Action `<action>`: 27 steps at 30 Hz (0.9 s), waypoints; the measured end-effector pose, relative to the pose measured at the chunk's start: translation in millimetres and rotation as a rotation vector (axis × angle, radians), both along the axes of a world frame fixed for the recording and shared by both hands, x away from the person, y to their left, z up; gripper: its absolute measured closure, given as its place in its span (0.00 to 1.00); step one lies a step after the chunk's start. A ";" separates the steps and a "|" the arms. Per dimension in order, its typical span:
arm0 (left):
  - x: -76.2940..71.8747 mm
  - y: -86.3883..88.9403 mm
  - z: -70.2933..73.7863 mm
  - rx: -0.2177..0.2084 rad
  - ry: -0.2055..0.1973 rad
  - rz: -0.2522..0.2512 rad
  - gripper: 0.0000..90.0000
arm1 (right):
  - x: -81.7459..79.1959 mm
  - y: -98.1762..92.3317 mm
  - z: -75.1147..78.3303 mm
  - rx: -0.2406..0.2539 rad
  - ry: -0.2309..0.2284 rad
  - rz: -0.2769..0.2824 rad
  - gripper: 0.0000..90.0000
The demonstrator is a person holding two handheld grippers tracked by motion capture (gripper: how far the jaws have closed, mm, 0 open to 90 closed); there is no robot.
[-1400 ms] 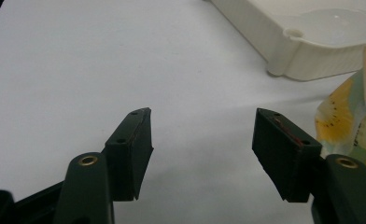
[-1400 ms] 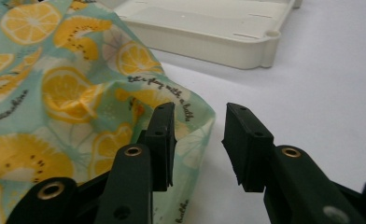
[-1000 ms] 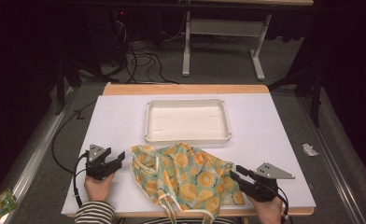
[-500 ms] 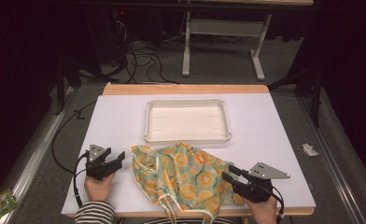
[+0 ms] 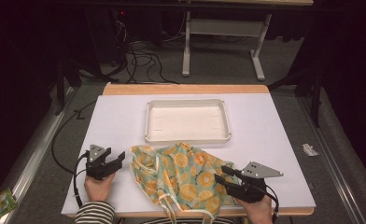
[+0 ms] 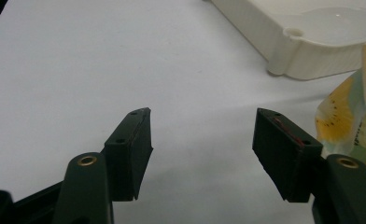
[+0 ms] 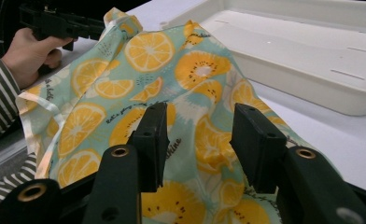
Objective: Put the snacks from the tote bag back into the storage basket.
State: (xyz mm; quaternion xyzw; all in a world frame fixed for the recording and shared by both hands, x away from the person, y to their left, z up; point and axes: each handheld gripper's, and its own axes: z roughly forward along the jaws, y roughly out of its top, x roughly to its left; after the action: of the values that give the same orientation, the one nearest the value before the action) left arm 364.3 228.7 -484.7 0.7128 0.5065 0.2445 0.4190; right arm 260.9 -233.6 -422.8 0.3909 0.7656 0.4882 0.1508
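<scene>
At the near edge of the white table [image 5: 274, 121], a crumpled fruit-print cloth [image 5: 181, 175] lies between the two grippers, just near of the empty white tray [image 5: 188, 120]. The right gripper [image 5: 225, 177] hangs over the cloth's right side; its jaws have just been opening and stand half spread above a fold, pinching nothing. The left gripper [image 5: 120, 158] sits just left of the cloth's left edge, jaws spread over bare table. The right gripper is nearer; the cloth's long axis runs left to right.
</scene>
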 end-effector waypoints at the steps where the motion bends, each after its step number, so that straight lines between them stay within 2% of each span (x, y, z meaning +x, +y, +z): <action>1: 0.0 -0.1 0.0 0.000 0.000 0.000 0.42 | 0.3 0.8 -0.3 0.001 0.003 0.003 0.62; 6: 0.0 -0.2 0.0 0.001 0.000 0.000 0.42 | 5.2 5.7 -4.9 -0.012 0.025 0.021 0.60; 11: -0.1 -0.5 0.0 0.004 -0.001 0.001 0.42 | 8.8 6.5 -6.9 -0.012 0.042 0.034 0.65; 12: -0.3 -0.5 0.0 0.006 -0.003 0.003 0.42 | 10.2 6.7 -8.1 -0.016 0.048 0.039 0.71; 13: -0.3 -0.5 0.0 0.006 -0.003 0.003 0.42 | 10.2 6.7 -8.1 -0.016 0.048 0.039 0.71; 14: -0.3 -0.5 0.1 0.007 -0.002 0.001 0.42 | 11.2 6.8 -9.2 -0.014 0.055 0.040 0.78; 17: -0.3 -0.6 0.1 0.006 -0.002 0.000 0.42 | 11.7 6.9 -10.2 -0.016 0.059 0.047 0.83; 18: -0.3 -0.5 0.0 0.005 -0.002 0.004 0.42 | 11.6 7.4 -10.7 -0.029 0.063 0.057 0.90; 20: -0.2 -0.3 0.0 0.001 0.000 0.003 0.42 | 11.8 7.5 -11.0 -0.031 0.058 0.058 0.92; 21: 0.0 0.1 0.0 -0.003 0.001 0.001 0.42 | 11.7 7.1 -10.7 -0.031 0.053 0.058 0.98; 27: -0.3 0.4 0.5 -0.007 -0.001 -0.012 0.42 | 12.5 4.0 -10.4 -0.037 0.039 0.052 1.00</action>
State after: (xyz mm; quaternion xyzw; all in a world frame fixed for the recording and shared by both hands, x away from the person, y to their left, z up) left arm 364.1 229.1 -484.2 0.7140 0.5031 0.2406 0.4233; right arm 273.3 -229.7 -433.2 0.3776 0.7872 0.4699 0.1303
